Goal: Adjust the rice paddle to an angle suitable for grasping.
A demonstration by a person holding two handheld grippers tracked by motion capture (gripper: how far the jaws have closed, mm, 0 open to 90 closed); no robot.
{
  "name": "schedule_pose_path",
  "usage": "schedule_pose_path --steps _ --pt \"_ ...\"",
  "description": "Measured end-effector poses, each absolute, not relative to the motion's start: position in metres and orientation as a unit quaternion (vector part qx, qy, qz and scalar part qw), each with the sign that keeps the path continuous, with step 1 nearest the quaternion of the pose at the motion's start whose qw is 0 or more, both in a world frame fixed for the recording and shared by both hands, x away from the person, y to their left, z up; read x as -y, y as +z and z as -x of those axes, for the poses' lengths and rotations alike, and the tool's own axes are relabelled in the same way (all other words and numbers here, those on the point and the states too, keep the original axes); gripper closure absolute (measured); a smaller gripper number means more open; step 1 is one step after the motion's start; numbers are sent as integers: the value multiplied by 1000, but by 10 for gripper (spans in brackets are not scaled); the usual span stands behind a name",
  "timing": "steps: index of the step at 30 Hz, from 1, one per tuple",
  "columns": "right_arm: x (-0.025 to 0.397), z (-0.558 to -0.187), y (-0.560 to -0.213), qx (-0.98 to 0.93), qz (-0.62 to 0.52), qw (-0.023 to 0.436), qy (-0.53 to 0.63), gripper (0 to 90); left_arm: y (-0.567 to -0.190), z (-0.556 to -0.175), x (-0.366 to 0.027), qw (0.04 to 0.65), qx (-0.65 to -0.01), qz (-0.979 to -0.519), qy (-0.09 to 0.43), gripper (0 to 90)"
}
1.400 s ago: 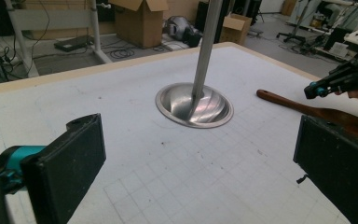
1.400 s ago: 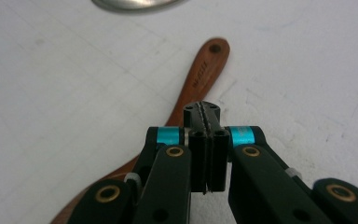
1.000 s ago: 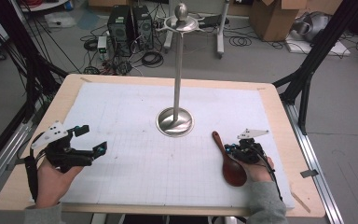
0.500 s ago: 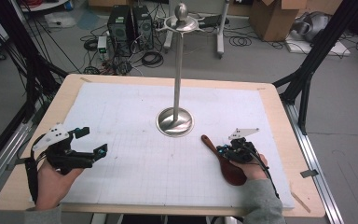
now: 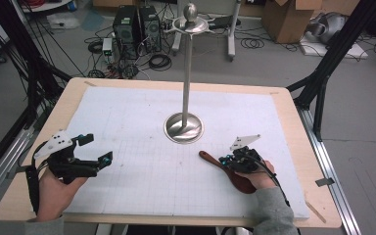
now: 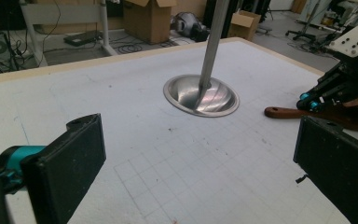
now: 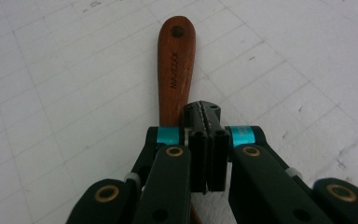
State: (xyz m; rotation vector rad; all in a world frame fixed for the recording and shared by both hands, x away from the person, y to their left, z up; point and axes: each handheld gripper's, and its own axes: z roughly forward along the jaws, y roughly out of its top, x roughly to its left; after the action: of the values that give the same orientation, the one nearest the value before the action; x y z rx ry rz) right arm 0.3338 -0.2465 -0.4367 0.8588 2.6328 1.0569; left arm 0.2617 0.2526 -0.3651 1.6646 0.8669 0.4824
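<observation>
Your bench point(image 5: 293, 115) carries a gridded mat point(image 5: 142, 127) across nearly its whole top. On the mat, slightly far of centre, a stand point(image 5: 184, 128) rises on its round base. Near and right of that base a wooden spoon point(image 5: 210, 157) lies flat on the mat, handle end towards the stand, with your right gripper point(image 5: 225, 159) directly over it. Your left gripper point(image 5: 94, 149) sits at the near left, well apart from both. Beyond the far edge, computer towers point(image 5: 136, 22) and cardboard boxes point(image 5: 286, 17) stand on the floor.
</observation>
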Motion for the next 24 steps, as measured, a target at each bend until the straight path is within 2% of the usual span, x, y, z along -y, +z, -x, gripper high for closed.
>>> schedule_pose_path --steps 6,12,21,24 --pt "245 -330 -427 -880 -277 108 370 882 -364 -261 -253 568 -367 -708 204 26" --pt "246 -324 -414 -877 -264 124 382 646 -360 -260 -255 572 -365 -705 206 26" --pt "249 -322 -403 -871 -279 133 383 205 -361 -262 -253 571 -364 -707 203 26" --pt "250 -320 -399 -868 -280 131 388 151 -361 -261 -253 572 -365 -706 204 26"
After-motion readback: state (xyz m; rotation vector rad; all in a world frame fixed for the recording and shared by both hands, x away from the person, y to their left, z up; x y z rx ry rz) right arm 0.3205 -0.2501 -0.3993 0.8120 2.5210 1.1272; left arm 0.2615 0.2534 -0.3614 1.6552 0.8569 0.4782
